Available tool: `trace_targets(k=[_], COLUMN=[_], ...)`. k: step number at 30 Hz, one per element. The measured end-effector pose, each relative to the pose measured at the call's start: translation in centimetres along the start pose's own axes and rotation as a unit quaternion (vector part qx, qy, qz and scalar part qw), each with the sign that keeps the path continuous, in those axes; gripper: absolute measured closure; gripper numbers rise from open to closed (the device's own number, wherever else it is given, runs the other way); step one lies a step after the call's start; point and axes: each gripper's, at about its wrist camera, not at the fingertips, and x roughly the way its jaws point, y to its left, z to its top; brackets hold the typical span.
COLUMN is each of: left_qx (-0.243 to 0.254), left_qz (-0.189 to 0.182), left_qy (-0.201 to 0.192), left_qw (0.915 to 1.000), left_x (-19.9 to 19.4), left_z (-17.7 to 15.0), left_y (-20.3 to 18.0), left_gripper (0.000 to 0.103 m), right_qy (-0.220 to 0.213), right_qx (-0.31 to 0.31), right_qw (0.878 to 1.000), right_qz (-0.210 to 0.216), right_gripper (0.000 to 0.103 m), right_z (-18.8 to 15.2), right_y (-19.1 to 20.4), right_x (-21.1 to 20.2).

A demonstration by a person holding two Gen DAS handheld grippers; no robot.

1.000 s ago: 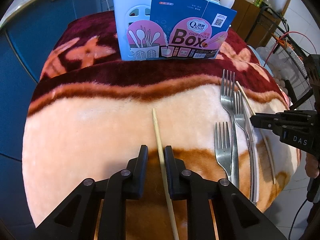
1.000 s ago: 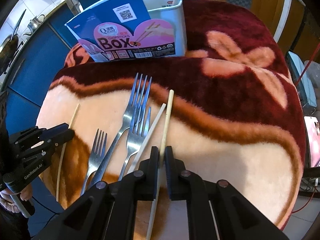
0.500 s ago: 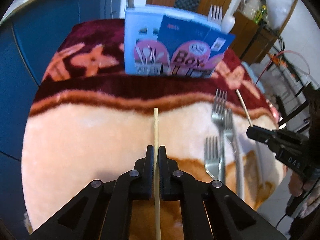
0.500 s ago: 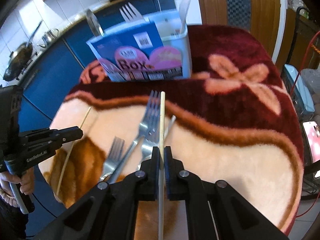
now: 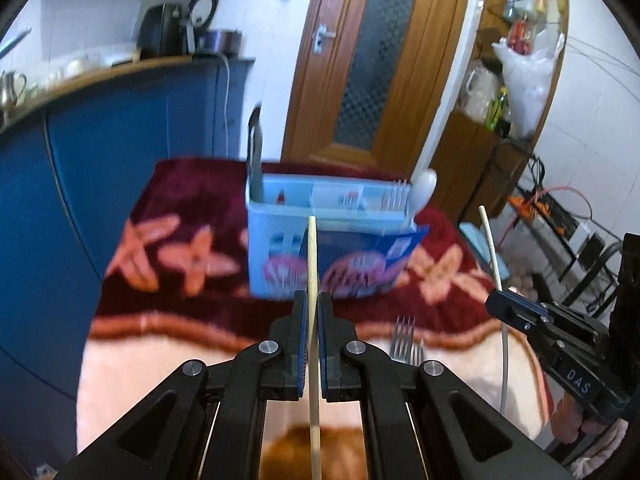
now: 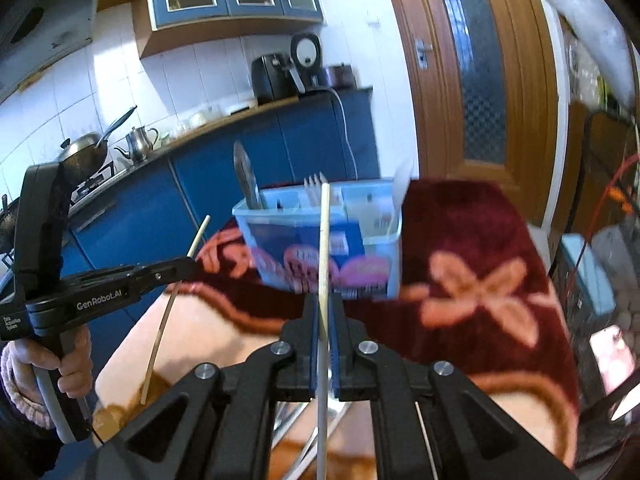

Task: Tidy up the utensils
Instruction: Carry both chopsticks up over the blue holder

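Utensils here centre on a pale blue utensil box [image 5: 320, 240], which sits mid-frame in both views on the dark red end of a plush blanket [image 5: 180, 216] patterned with orange flowers. A blue and pink printed card [image 5: 360, 264] leans against the box's front wall. Inside the box stand a knife [image 5: 256, 160] at its left end, a white fork [image 6: 314, 190] near the middle, and a white spoon [image 5: 424, 188] at its right end.

Lower centre of the left wrist view, the left gripper [image 5: 313, 312] is clenched on a bamboo chopstick [image 5: 312, 264] that points up toward the box. At the right edge of that view, the right gripper [image 5: 496, 304] is clamped on a second chopstick [image 5: 490, 244], which also rises clear of the blanket. Two metal forks [image 5: 406, 340] lie on the cream part of the blanket, between the two grippers.
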Motion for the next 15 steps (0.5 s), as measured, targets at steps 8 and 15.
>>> trace_targets(k=[8,15], left_qx=[0.02,0.014], left_qz=[0.025,0.038], left_qy=[-0.093,-0.149], left_qw=[0.9952,0.9879], left_x=[-0.9,-1.1], left_z=[4.7,8.5], left_y=[-0.4,-0.1], left_gripper=[0.099,0.099], right_qy=[-0.041,-0.062], right_qx=[-0.017,-0.024], right_qw=[0.999,0.998], right_qz=[-0.018,-0.024], right_gripper=[0.097,0.097], right_z=[3.0,5.2], right_y=[0.0,-0.6], right_x=[1.0,2.7])
